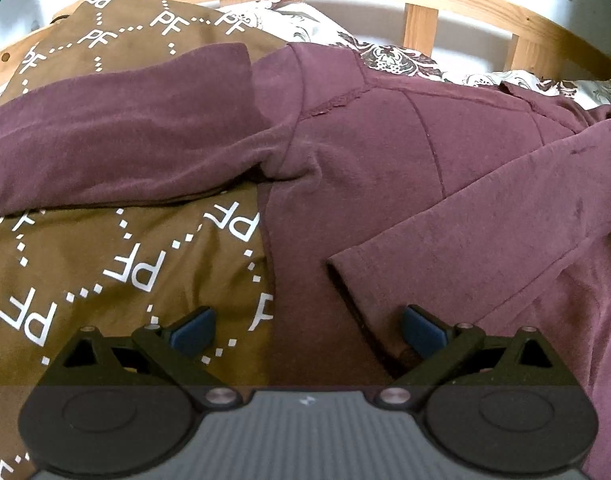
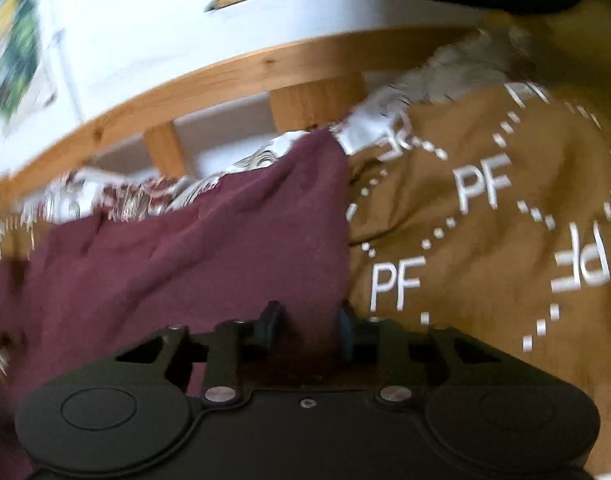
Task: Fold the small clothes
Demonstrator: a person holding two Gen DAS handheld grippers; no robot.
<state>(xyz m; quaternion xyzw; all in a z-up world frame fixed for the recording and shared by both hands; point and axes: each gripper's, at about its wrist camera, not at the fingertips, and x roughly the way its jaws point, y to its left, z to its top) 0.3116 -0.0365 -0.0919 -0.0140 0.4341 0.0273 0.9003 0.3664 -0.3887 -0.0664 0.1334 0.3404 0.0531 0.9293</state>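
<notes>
A maroon long-sleeved top lies spread on a brown bedcover printed with white "PF" letters. Its left sleeve stretches out to the left and its right sleeve lies folded across the body, cuff near my fingers. My left gripper is open just above the top's left side edge, holding nothing. In the blurred right wrist view, my right gripper has its jaws drawn close with maroon cloth bunched between them, at the garment's edge beside the brown cover.
A wooden bed rail with slats runs along the far side, also in the right wrist view. A white patterned sheet shows beyond the top. A white wall with posters stands behind.
</notes>
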